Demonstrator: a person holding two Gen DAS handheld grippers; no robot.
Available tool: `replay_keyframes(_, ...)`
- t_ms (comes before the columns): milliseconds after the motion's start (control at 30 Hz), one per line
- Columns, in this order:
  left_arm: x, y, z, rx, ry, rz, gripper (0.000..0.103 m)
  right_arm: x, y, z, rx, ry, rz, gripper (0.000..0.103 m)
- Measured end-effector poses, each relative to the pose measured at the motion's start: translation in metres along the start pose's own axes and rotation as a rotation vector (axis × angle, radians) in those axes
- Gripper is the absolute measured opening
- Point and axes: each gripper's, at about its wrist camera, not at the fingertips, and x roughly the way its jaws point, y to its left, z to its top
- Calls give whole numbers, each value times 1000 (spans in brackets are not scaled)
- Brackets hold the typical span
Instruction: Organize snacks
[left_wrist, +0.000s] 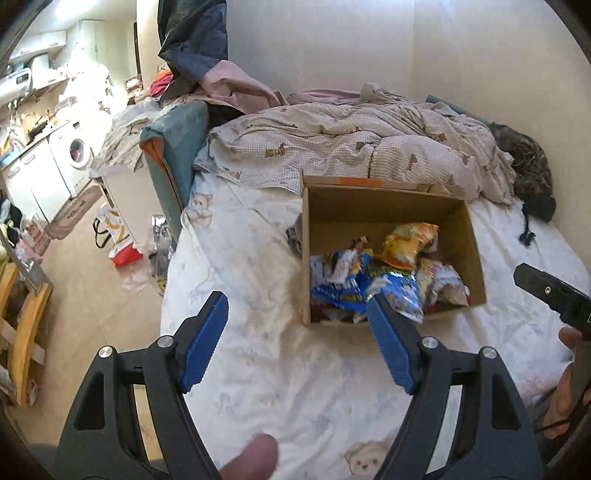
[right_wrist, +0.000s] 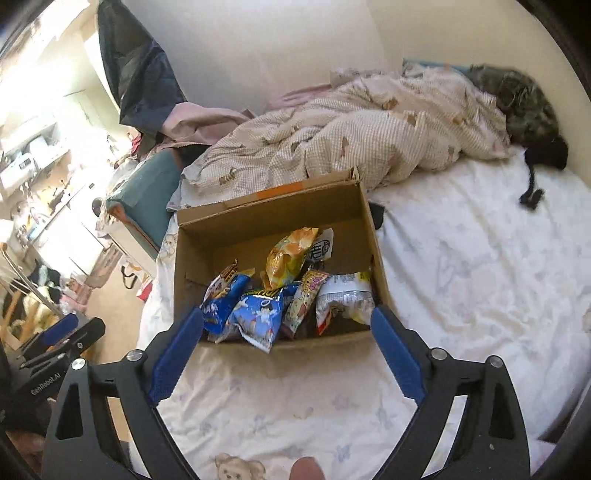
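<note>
An open cardboard box (left_wrist: 388, 210) (right_wrist: 273, 221) sits on the white bed sheet and holds several snack packets: an orange bag (left_wrist: 408, 242) (right_wrist: 288, 254), blue bags (left_wrist: 343, 291) (right_wrist: 255, 314) and a silver and yellow pack (right_wrist: 343, 299). My left gripper (left_wrist: 297, 314) hovers over the sheet in front of the box's near left corner, open, nothing between its blue pads. My right gripper (right_wrist: 286, 328) hangs in front of the box's near wall, open wide and empty. The right gripper's black body (left_wrist: 554, 295) shows at the right edge of the left wrist view.
A rumpled checked quilt (left_wrist: 351, 147) (right_wrist: 351, 136) lies behind the box, with a dark camouflage garment (left_wrist: 524, 162) by the wall. The bed's left edge drops to a floor (left_wrist: 92, 280) strewn with bags; a wooden chair (left_wrist: 22, 332) stands there.
</note>
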Motion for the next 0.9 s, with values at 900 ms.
replay_keyframes(900, -35, -7, -37, -33, -87, 10, 103, -26, 22, -49, -102, -72, -138, 103)
